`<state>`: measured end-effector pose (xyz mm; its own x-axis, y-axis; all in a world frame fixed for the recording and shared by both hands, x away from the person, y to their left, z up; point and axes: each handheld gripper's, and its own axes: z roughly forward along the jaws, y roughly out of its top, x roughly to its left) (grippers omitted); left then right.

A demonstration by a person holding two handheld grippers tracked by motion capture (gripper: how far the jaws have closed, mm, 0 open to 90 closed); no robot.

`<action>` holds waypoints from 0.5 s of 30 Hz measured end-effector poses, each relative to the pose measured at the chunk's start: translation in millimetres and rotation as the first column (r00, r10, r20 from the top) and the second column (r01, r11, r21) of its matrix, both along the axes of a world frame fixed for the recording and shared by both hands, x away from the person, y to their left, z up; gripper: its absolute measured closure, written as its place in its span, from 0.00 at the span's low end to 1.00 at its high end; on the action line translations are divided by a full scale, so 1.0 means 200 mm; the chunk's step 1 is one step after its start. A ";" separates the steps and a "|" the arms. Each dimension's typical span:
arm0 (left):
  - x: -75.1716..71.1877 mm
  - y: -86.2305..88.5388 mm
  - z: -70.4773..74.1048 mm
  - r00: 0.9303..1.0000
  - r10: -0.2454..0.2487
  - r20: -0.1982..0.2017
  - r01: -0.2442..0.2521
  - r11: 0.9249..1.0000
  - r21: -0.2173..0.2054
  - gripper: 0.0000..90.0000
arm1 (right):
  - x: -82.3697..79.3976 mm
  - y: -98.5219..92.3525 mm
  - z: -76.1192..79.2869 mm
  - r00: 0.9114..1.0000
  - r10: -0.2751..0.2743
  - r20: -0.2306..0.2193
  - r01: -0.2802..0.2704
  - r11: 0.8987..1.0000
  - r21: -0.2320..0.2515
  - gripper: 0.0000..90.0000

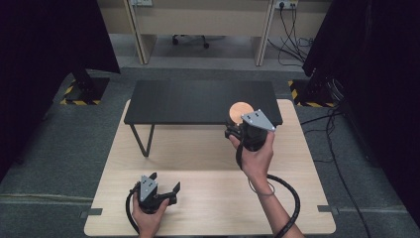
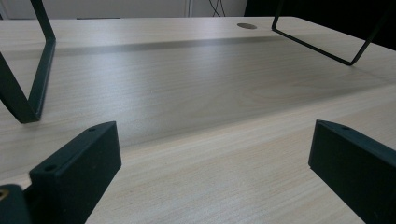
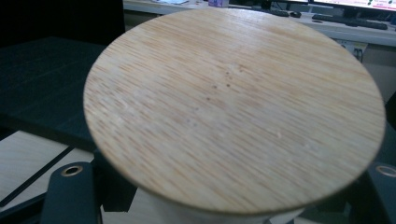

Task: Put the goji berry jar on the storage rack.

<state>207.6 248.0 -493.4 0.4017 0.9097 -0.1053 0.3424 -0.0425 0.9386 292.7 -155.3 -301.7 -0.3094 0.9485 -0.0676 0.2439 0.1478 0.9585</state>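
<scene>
A round wooden lid [image 1: 240,108] tops a pale container, held up at the front right edge of the black raised shelf [image 1: 198,101]. My right gripper [image 1: 234,130] is shut on that container just under the lid. In the right gripper view the lid [image 3: 233,107] looms close, with the white body [image 3: 187,212] below it and a black jaw on either side. My left gripper [image 1: 166,181] rests low over the front left of the light wood table [image 1: 208,198]. It is open, and between its jaws [image 2: 210,158] there is only bare wood.
The black shelf stands on thin metal legs [image 2: 32,88] at the back of the table, with another leg [image 2: 327,51] to the right. A cable loops from the right gripper over the table's front right. Dark curtains and floor cables surround the table.
</scene>
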 end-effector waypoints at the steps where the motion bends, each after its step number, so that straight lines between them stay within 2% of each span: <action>1: 0.00 0.00 0.00 1.000 0.000 0.000 0.000 1.000 0.000 0.02 | 0.03 0.01 0.02 1.000 -0.001 -0.004 0.001 1.000 0.000 0.29; 3: 0.00 0.00 0.00 1.000 -0.001 0.000 0.001 1.000 -0.001 0.02 | 0.05 0.02 0.03 1.000 -0.003 -0.007 0.003 1.000 0.000 0.29; 4: 0.00 0.00 0.00 1.000 -0.001 -0.001 0.001 1.000 -0.002 0.02 | 0.09 0.04 0.05 1.000 -0.007 -0.014 0.007 1.000 -0.002 0.29; 7: 0.00 0.00 0.00 1.000 -0.002 -0.001 0.002 1.000 -0.002 0.02 | 0.15 0.05 0.07 1.000 -0.014 -0.026 0.014 1.000 -0.003 0.29; 15: 0.00 0.01 0.00 1.000 -0.003 0.000 0.003 1.000 -0.003 0.02 | 0.25 0.07 0.07 0.998 -0.031 -0.057 0.031 1.000 0.004 0.29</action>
<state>207.9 249.0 -493.6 0.4042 0.9082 -0.1081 0.3426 -0.0407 0.9386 343.1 -140.8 -287.7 -0.2834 0.9579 -0.0455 0.3025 0.1343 0.9436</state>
